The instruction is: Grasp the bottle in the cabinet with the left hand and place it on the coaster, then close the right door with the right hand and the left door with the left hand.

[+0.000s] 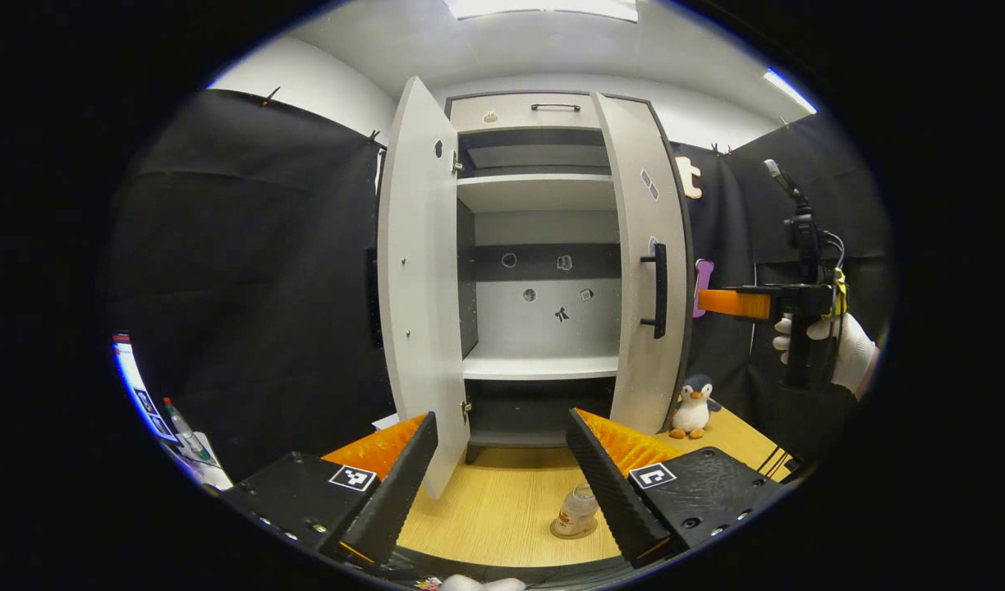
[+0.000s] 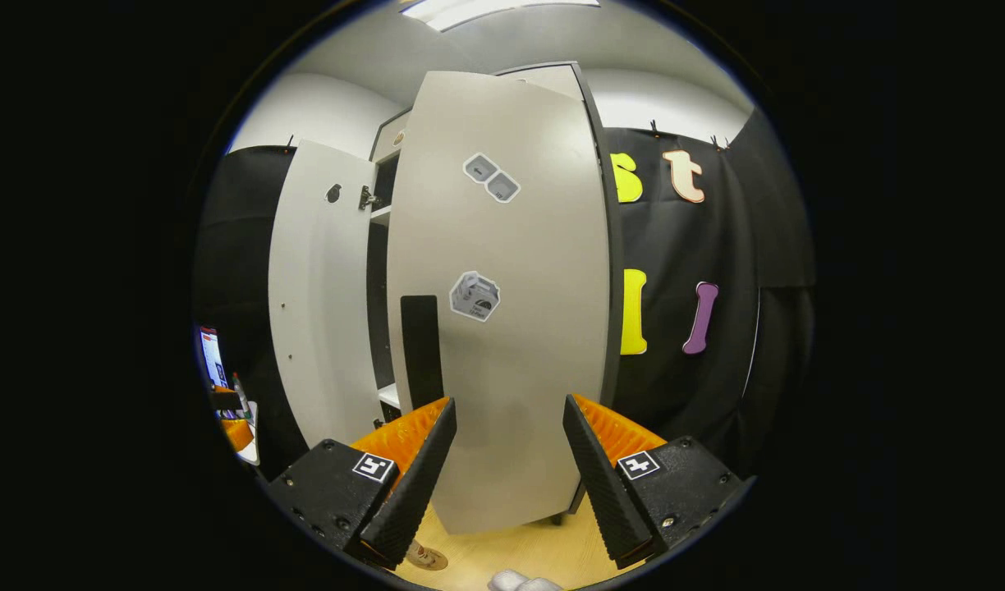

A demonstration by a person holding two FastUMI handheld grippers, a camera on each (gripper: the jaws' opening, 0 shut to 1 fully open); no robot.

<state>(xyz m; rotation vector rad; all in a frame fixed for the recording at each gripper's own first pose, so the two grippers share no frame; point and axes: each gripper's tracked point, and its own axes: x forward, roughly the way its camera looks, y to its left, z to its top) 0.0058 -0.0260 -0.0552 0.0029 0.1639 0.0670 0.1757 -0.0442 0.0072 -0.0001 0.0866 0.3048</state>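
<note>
Left gripper (image 1: 498, 484): jaws spread wide, nothing between them, hanging over the wooden surface (image 1: 502, 513) in front of the cabinet (image 1: 543, 271). Bottle (image 1: 577, 509) stands on the coaster (image 1: 574, 530) just beside the gripper's right-hand finger; that finger cuts off its right side and the coaster shows as only a thin rim under it.

Right gripper (image 2: 502, 472): jaws also apart, empty, pointed at the outer face of the right door (image 2: 502, 328). Can't tell whether the fingertips touch the door. In the left gripper view the same gripper (image 1: 736, 304) is off to the right, held by a gloved hand (image 1: 827, 345); only one orange finger is clear there.

Both doors are open. Left door (image 1: 416, 287) swings wide, right door (image 1: 646, 271) is partly in, black handle (image 1: 657, 289) facing out. The shelves I can see are bare; the bottom compartment is dark and hard to read. Stickers on the back panel are too small to make out.

Penguin plush (image 1: 693, 408) sits on the surface right of the cabinet. A pale round thing at the bottom edge of the right gripper view, half hidden by a finger, is unclear.
</note>
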